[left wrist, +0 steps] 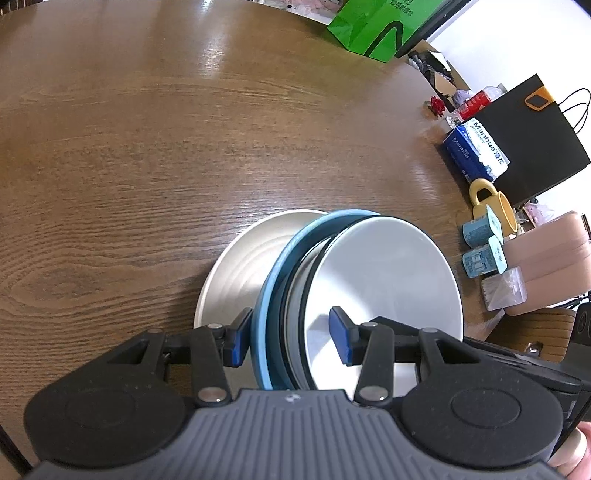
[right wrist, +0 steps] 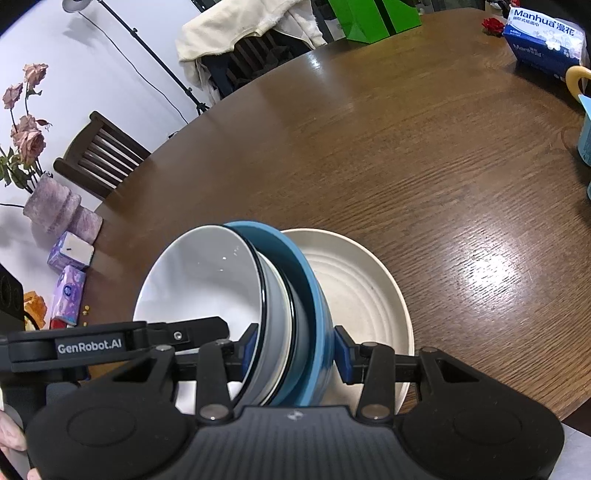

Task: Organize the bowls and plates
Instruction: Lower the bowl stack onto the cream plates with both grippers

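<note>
A nested stack of bowls, a white bowl (left wrist: 388, 266) inside a grey one inside a blue bowl (left wrist: 280, 258), is held by both grippers from opposite sides. My left gripper (left wrist: 291, 338) is shut on the stack's wall, one pad outside the blue bowl and the other inside the white bowl. In the right wrist view my right gripper (right wrist: 297, 349) clamps the far wall the same way, between white bowl (right wrist: 199, 273) and blue bowl (right wrist: 306, 266). The stack hangs over a cream plate (left wrist: 232, 273) (right wrist: 354, 284) on the wooden table (left wrist: 147, 147). I cannot tell whether it touches the plate.
A green bag (left wrist: 369, 29), a tissue box (left wrist: 476, 155), a black bag (left wrist: 532, 144), a yellow mug (left wrist: 491, 206) and small blue cartons (left wrist: 480, 254) line one table edge. Chairs (right wrist: 99, 155), a vase (right wrist: 51, 206) and tissue packs (right wrist: 68, 273) stand beyond the other.
</note>
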`<state>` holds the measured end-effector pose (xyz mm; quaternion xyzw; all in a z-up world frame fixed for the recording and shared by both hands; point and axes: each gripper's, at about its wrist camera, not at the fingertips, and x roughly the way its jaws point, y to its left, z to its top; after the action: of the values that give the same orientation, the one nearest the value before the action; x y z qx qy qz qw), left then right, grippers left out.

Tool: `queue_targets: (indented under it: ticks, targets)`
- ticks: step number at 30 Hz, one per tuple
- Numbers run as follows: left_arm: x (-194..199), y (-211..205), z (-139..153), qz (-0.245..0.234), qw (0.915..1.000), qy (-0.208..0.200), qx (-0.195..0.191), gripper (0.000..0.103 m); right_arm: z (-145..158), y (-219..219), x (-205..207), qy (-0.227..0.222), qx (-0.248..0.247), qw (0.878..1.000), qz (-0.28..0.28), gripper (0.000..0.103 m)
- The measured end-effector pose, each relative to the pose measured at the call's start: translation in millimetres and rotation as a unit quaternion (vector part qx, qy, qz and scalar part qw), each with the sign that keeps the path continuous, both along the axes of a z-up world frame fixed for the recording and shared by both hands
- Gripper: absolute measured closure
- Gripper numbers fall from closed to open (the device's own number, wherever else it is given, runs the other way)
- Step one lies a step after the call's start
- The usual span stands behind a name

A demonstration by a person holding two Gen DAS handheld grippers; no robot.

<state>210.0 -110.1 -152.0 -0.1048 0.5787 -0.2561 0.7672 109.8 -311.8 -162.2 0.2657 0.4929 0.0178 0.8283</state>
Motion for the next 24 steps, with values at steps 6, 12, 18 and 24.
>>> queue_targets:
  ticks: [6,12,18,24]
  targets:
    - [-0.8,-1.2,-4.7,0.005,1.0000,0.003,0.004,0.059,-4.8,-4.0,2.2,0.004,0.003,1.000,0.005,0.062]
    - [-0.8,-4.9,-8.5,0.009,0.9999,0.005,0.010,0.059,-8.9,-4.3,4.7,0.006,0.008,1.000,0.008,0.062]
    - [-2.1,-6.7,-8.9,0.012,0.9998,0.001,0.013,0.059,-11.8,-3.0,6.1,0.004,0.011,1.000,0.010,0.062]
    - [-4.1,-8.4,-5.5,0.017,0.9997,-0.009,0.017,0.057,-13.4,-5.0,6.5,0.003,0.008,1.000,0.020,0.062]
